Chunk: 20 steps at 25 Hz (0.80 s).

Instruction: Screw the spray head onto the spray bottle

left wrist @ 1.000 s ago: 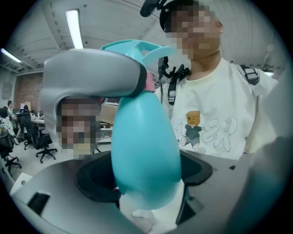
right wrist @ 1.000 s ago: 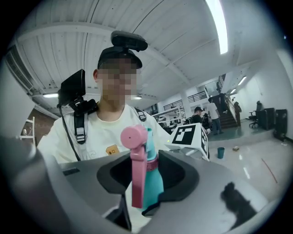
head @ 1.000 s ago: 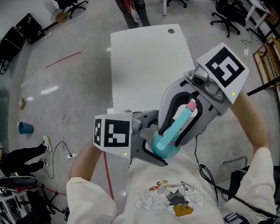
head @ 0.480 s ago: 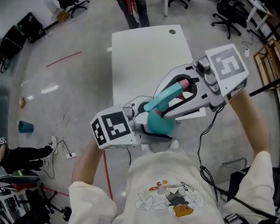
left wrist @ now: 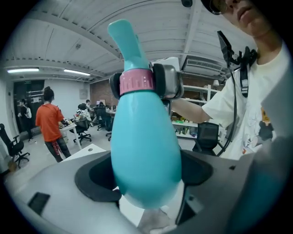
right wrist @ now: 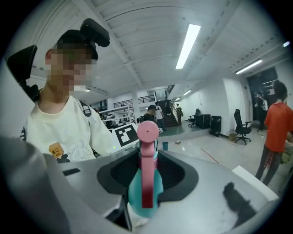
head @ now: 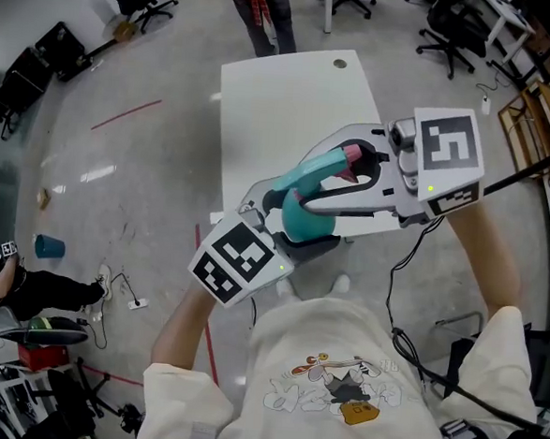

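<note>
Head view: spray bottle (head: 305,223) is up in the air above the near edge of the white surface (head: 293,93), tipped well over with the neck up and to the right. Left hand-held gripper (head: 288,234) is clamped on the fat lower body. Right hand-held gripper (head: 320,181) is closed partway, with one jaw on either side of the spray head (head: 327,169).

Left gripper view: the body is smooth, glossy teal plastic. It is pear-shaped, bulging between the jaws and tapering to a ribbed pink collar (left wrist: 136,83). The head sits on the neck, but how far the thread has run home cannot be told.

Right gripper view: a long flat pink trigger (right wrist: 146,183) hangs below a round pink nozzle (right wrist: 147,130), with the teal shell behind them.

Handling, as a judgement:
- The bottle is probably light and thin-walled, so it may give under a hard squeeze.
- The rounded, slick skin may let it spin in the jaws, so hold it at the widest girth, as it is held here.
- The head looks stiffer, but the trigger pivots and should be kept clear of the pads.
- The ribbed collar is the natural place to turn.
- Keep the head in line with the neck, or the thread may cross.
</note>
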Each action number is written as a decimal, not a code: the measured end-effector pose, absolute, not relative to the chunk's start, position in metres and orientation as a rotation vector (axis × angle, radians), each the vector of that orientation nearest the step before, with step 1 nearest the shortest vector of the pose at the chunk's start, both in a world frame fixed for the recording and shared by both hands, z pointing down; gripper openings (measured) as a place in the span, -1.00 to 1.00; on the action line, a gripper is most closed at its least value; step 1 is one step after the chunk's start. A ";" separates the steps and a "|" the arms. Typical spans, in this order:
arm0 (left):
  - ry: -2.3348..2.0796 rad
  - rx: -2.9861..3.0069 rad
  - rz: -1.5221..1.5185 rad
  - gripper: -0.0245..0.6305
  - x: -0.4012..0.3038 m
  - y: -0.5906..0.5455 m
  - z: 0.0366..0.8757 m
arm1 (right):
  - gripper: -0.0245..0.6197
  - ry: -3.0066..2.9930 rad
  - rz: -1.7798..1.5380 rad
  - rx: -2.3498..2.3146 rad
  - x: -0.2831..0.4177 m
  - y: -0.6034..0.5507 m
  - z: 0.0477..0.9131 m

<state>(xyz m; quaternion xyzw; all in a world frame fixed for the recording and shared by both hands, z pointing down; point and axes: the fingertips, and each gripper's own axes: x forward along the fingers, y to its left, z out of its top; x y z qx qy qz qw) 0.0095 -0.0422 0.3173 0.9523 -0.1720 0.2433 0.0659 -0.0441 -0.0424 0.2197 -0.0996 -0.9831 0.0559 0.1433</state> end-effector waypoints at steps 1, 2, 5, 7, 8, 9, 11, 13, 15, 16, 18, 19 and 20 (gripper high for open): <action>-0.548 2.870 0.722 0.32 0.008 -0.042 0.316 | -0.50 -2.843 0.165 -0.255 -0.046 -0.042 0.219; -0.574 2.866 0.698 0.32 0.007 -0.042 0.313 | -0.50 -2.858 0.179 -0.221 -0.047 -0.041 0.218; -0.668 2.854 0.629 0.32 0.005 -0.047 0.302 | -0.51 -2.907 0.217 -0.104 -0.050 -0.044 0.208; -0.752 2.853 0.634 0.32 0.003 -0.055 0.300 | -0.51 -2.911 0.174 -0.034 -0.051 -0.048 0.205; -0.782 2.854 0.643 0.32 0.003 -0.059 0.301 | -0.51 -2.907 0.145 -0.008 -0.052 -0.049 0.205; -0.800 2.854 0.650 0.32 0.002 -0.061 0.301 | -0.51 -2.903 0.125 0.012 -0.052 -0.051 0.206; -0.814 2.849 0.655 0.32 0.002 -0.064 0.303 | -0.51 -2.903 0.121 0.044 -0.052 -0.053 0.208; -0.831 2.839 0.666 0.32 0.002 -0.066 0.305 | -0.51 -2.911 0.135 0.075 -0.051 -0.056 0.210; -0.859 2.826 0.683 0.32 0.001 -0.069 0.307 | -0.51 -2.921 0.141 0.103 -0.050 -0.058 0.211; -0.874 2.820 0.690 0.32 0.001 -0.070 0.309 | -0.51 -2.924 0.139 0.116 -0.050 -0.059 0.212; -0.896 2.811 0.707 0.32 0.002 -0.073 0.313 | -0.51 -2.922 0.124 0.143 -0.049 -0.061 0.215; -0.902 2.809 0.720 0.32 0.002 -0.076 0.316 | -0.51 -2.918 0.107 0.160 -0.049 -0.062 0.218; -0.908 2.807 0.736 0.32 0.002 -0.078 0.319 | -0.51 -2.912 0.082 0.178 -0.050 -0.063 0.221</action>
